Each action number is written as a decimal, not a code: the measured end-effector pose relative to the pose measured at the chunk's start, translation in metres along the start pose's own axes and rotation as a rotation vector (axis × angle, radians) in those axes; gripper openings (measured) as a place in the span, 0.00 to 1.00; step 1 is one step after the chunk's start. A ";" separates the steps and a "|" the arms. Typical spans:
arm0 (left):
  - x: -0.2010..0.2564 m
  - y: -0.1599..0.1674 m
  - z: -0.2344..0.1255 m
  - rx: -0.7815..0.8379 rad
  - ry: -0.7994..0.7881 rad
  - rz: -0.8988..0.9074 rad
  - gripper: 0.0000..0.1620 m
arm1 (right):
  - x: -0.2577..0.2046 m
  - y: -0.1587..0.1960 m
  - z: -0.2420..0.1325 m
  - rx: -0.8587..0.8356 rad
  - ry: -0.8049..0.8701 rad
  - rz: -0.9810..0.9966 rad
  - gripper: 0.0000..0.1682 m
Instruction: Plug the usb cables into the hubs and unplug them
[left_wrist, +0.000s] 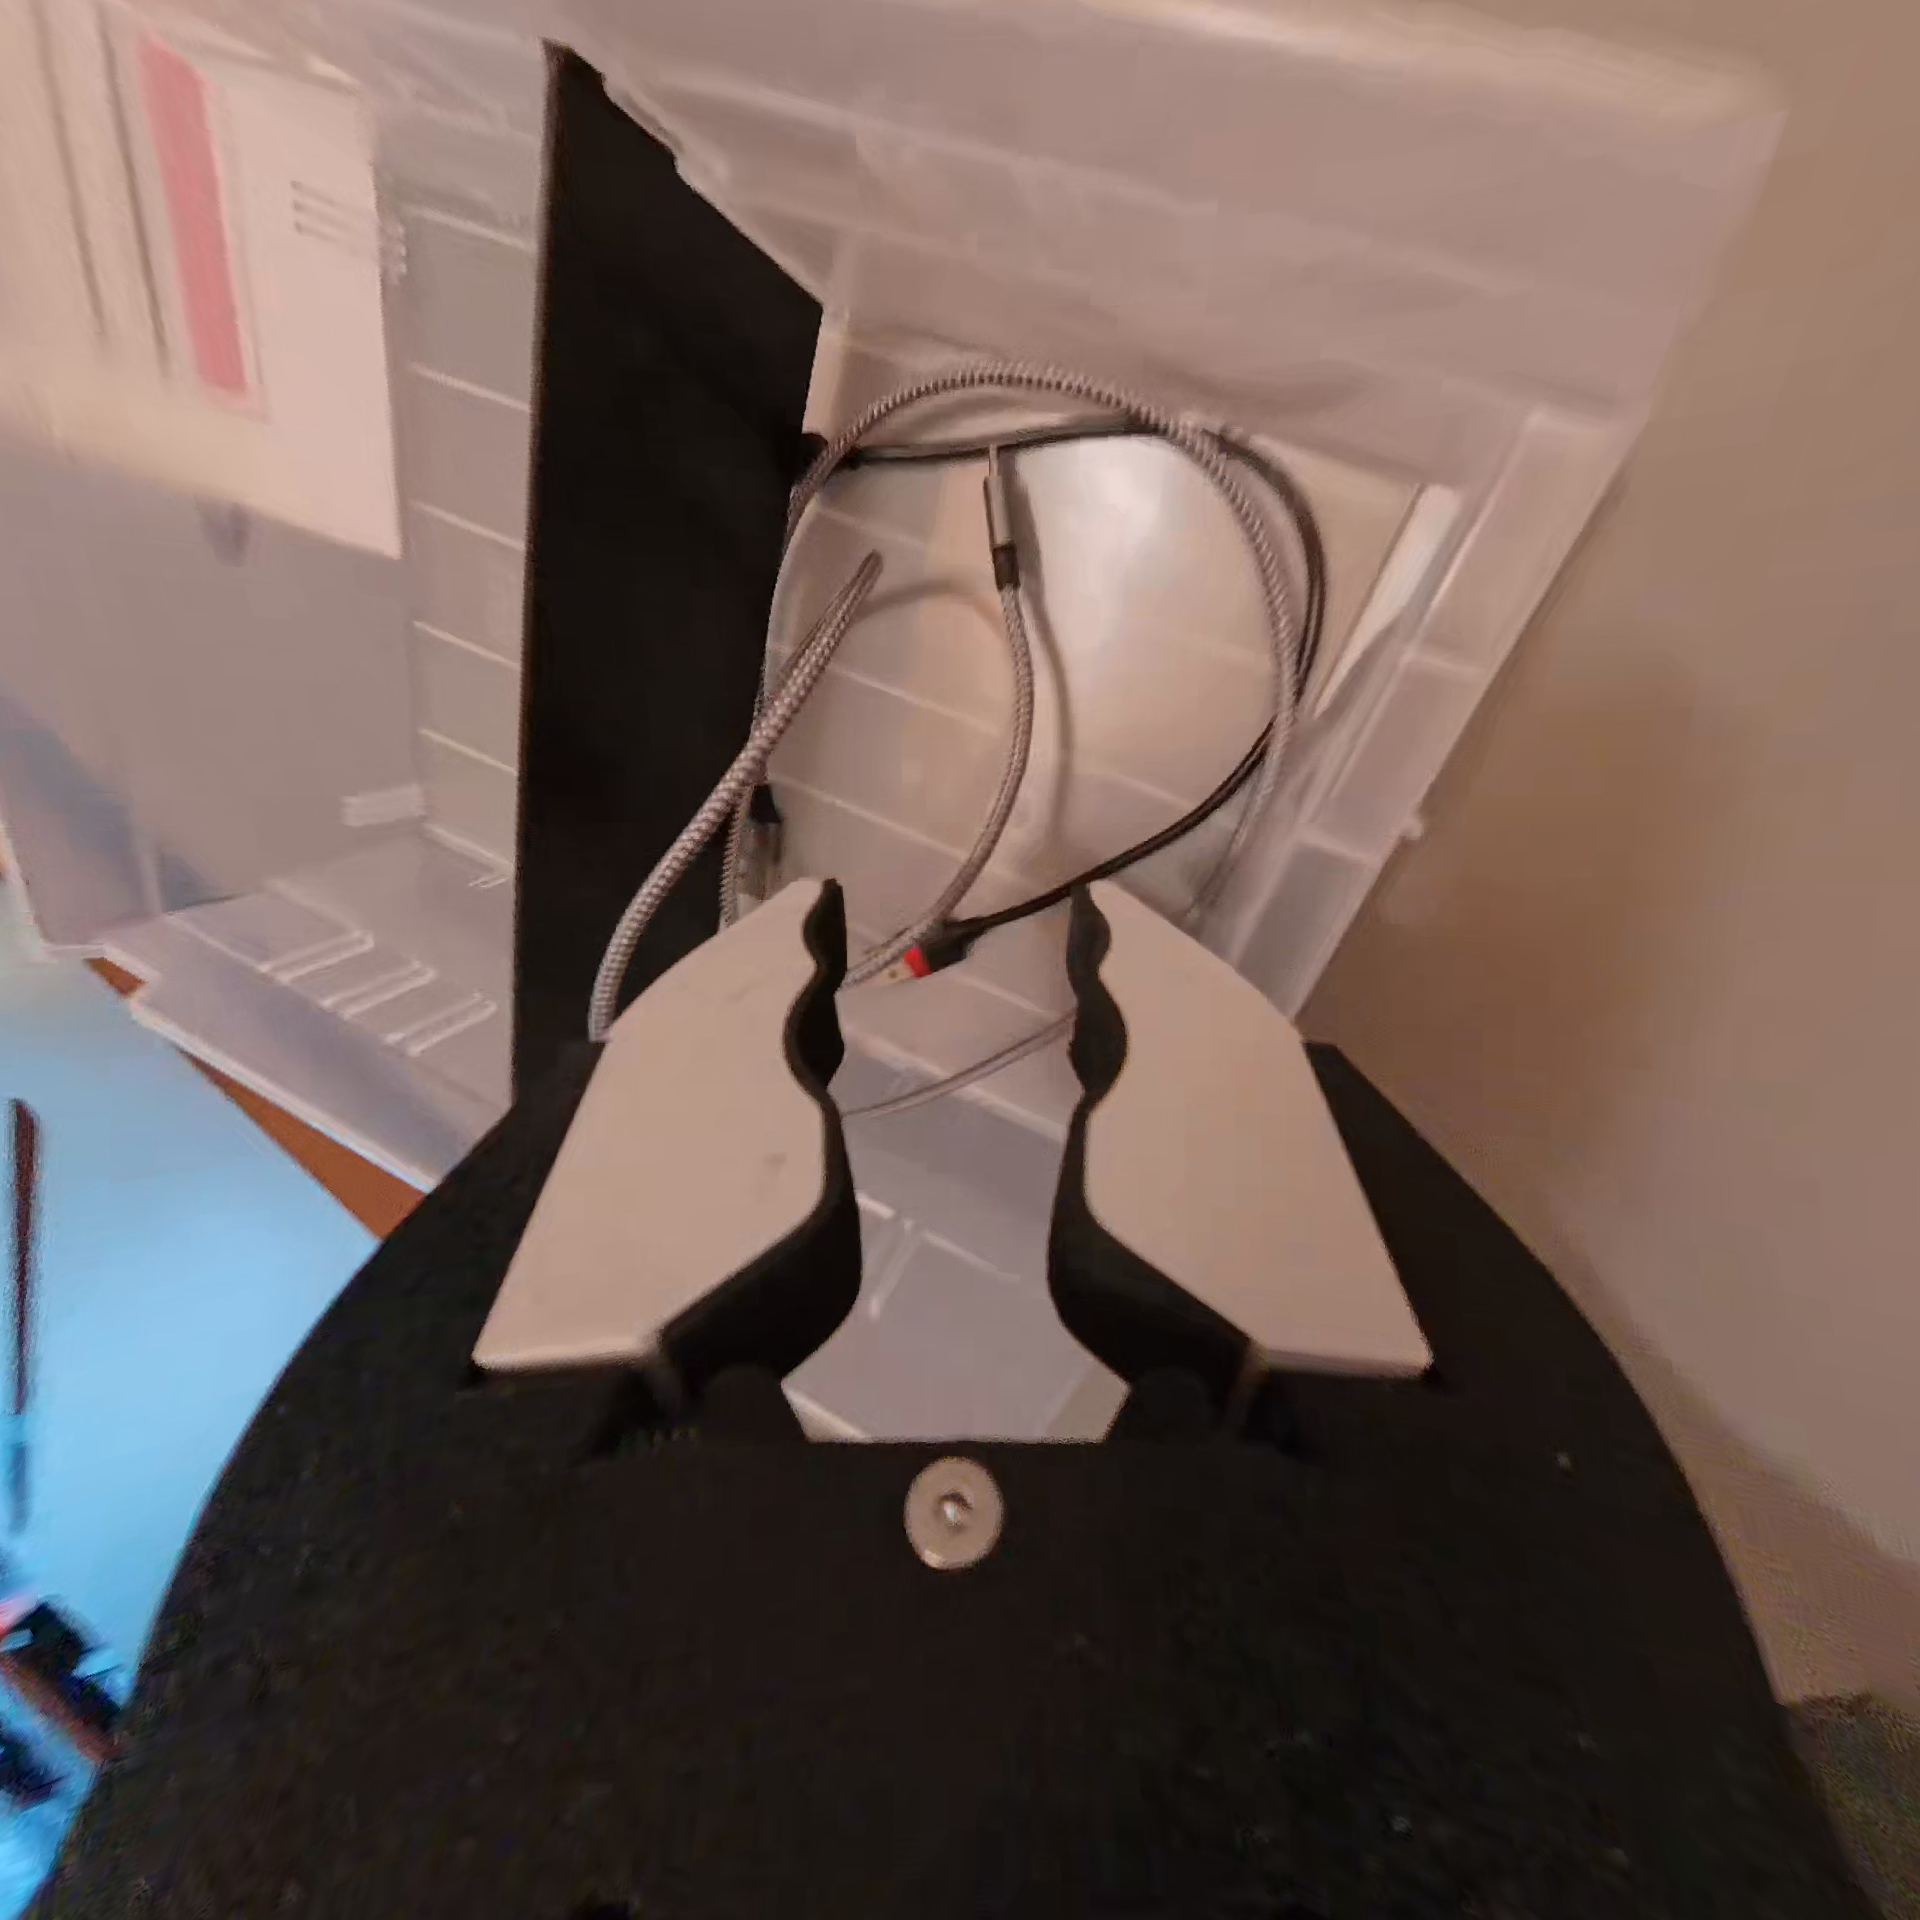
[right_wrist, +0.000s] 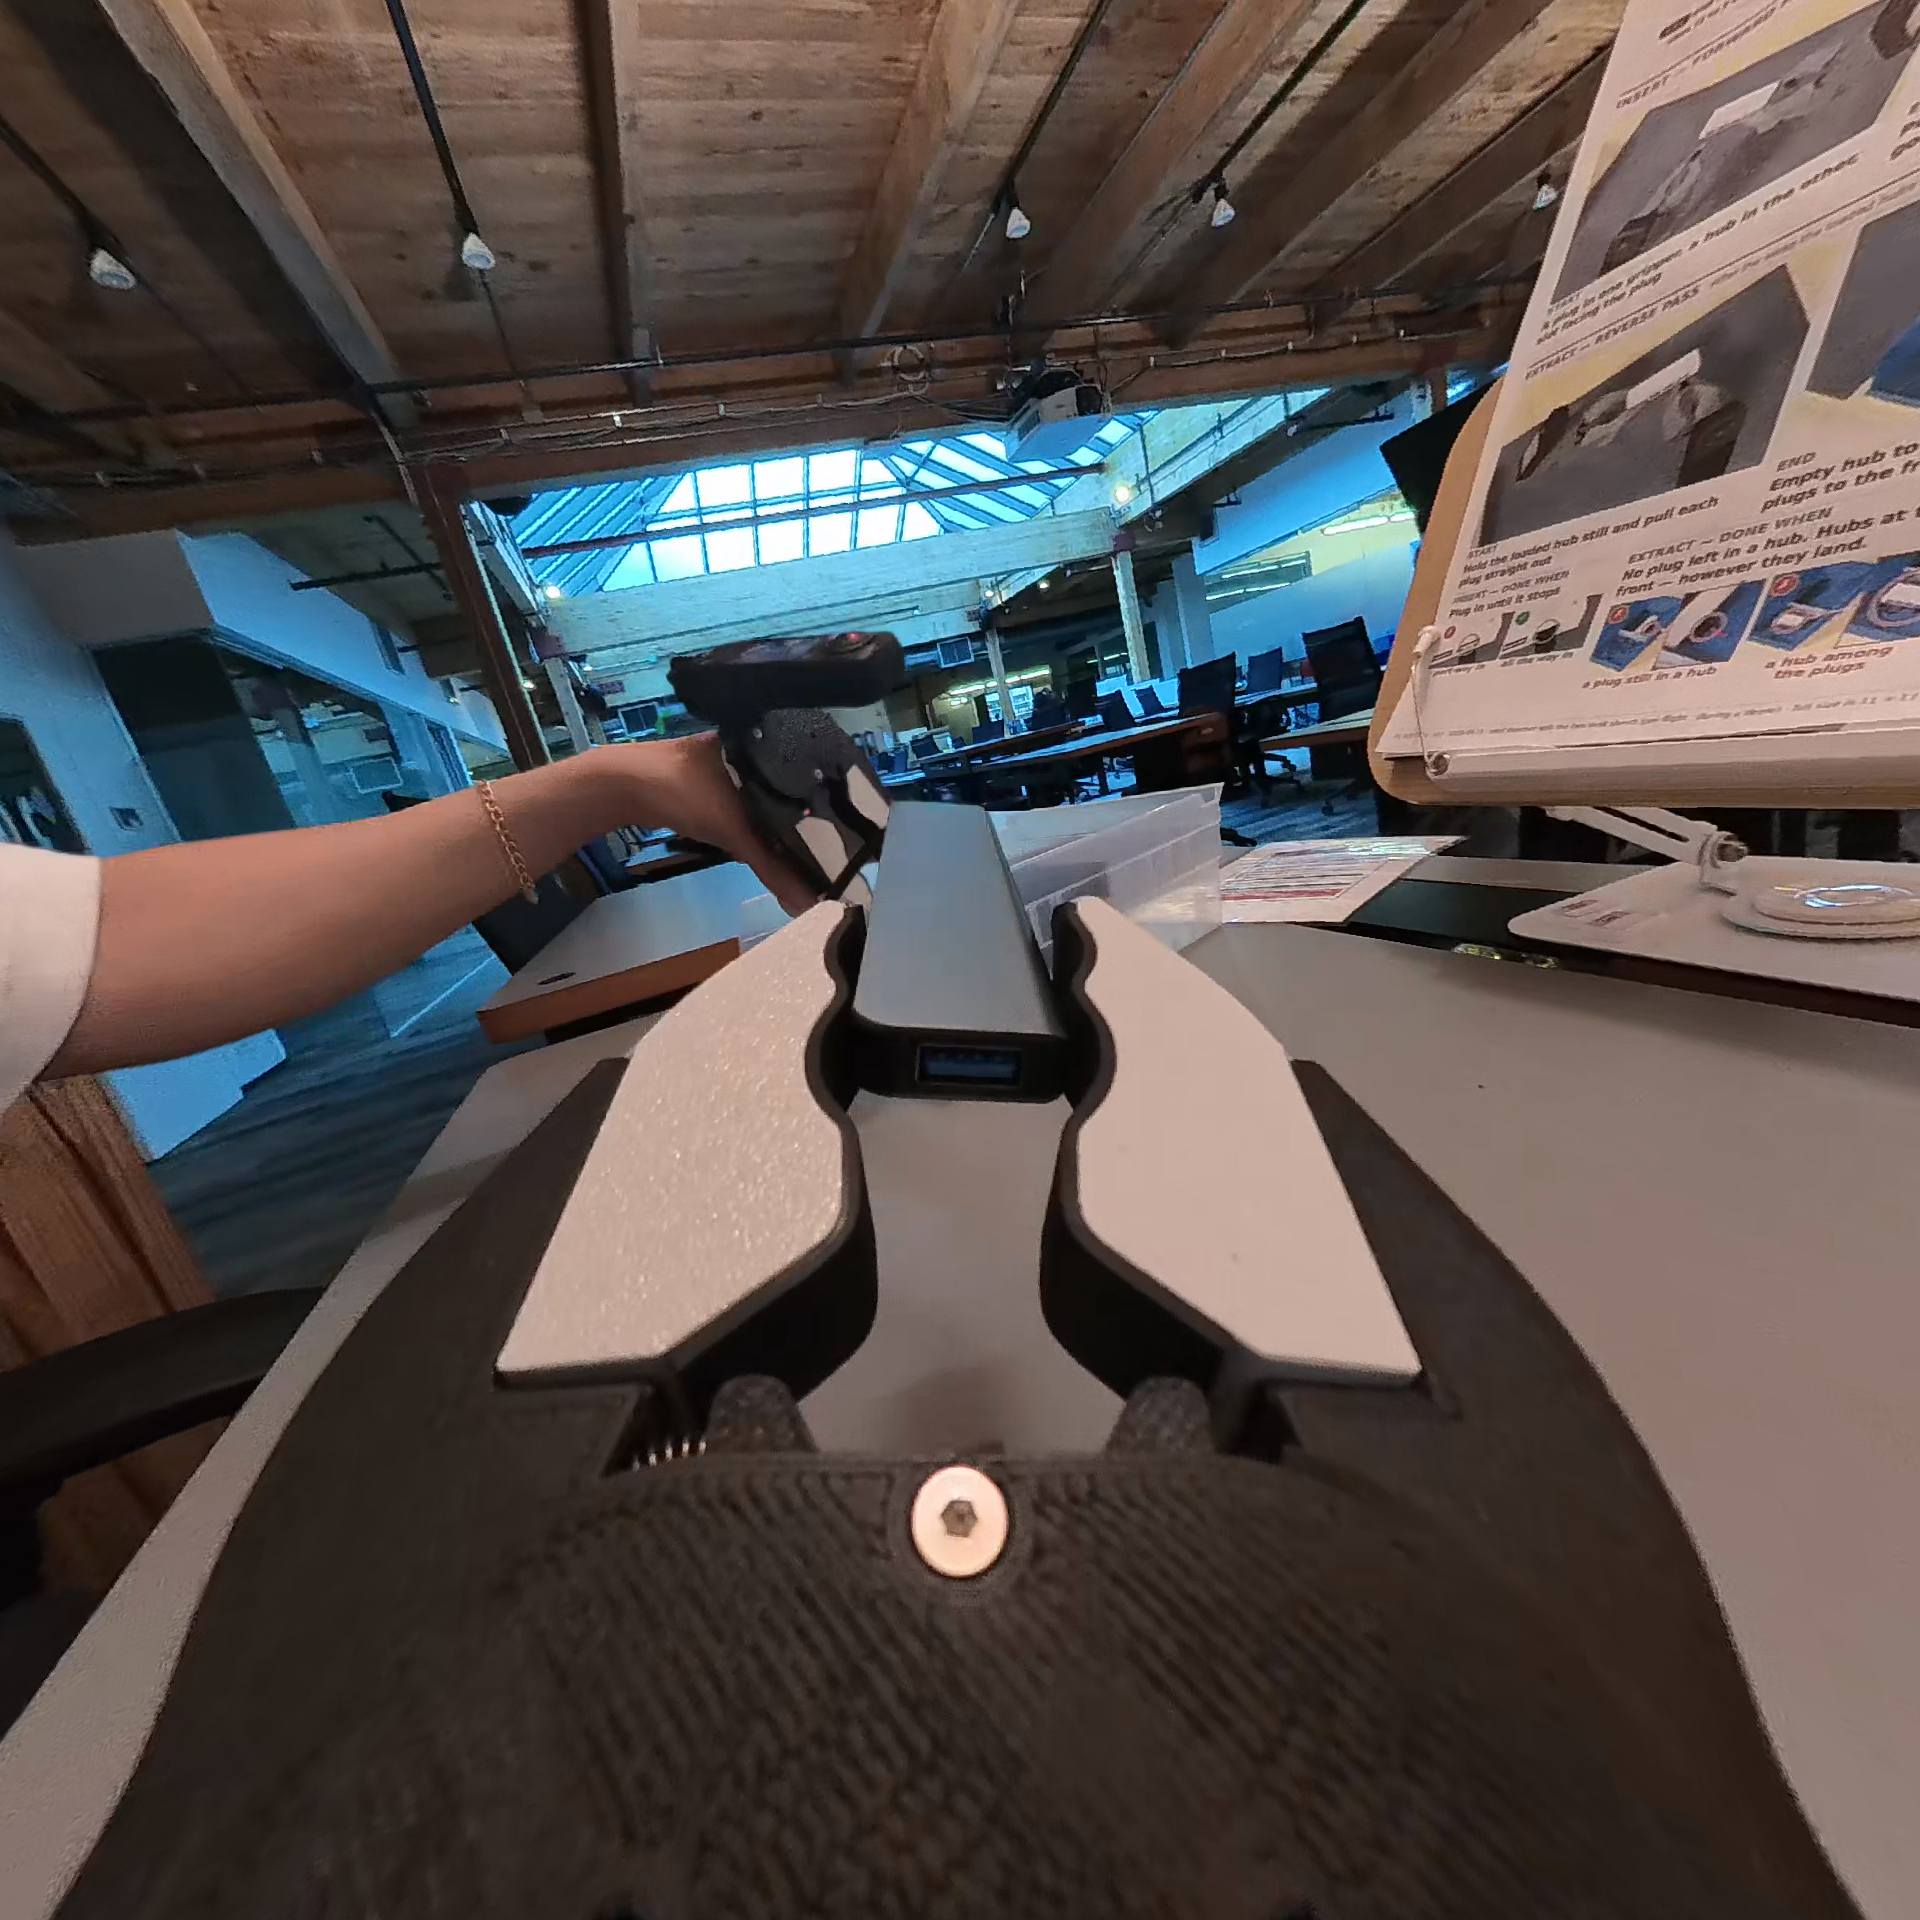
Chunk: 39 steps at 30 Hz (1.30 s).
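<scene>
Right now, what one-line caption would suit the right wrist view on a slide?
Right gripper clamps a grey USB hub above the table; left gripper works beyond.

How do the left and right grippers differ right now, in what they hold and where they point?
The right gripper is shut on the dark gray hub, while the left gripper is open and empty. The right gripper sits over the gray table, aimed out level; the left gripper points down into a clear plastic bin of braided cables, its fingertips near the red-collared plug. Both have the same white-faced black fingers.
</scene>
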<state>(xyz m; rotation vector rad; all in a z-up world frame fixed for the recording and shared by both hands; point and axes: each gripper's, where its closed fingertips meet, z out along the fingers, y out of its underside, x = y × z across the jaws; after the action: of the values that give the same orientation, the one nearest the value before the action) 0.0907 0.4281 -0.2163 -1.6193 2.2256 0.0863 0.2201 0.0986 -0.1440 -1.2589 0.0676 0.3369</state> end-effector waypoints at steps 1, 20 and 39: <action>-0.003 0.003 0.001 -0.020 -0.010 0.039 0.25 | 0.001 0.000 -0.001 -0.001 0.005 -0.004 0.21; -0.038 0.011 0.019 -0.053 -0.238 0.186 0.40 | -0.007 0.014 0.006 -0.101 -0.033 -0.053 0.21; 0.227 -0.175 -0.061 0.757 -0.100 0.305 0.13 | -0.038 0.010 0.017 -0.109 -0.147 -0.044 0.21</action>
<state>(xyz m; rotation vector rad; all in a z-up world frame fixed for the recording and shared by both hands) 0.1778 0.1482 -0.2068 -0.8485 2.0388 -0.5179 0.1791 0.1094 -0.1392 -1.3372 -0.1054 0.3983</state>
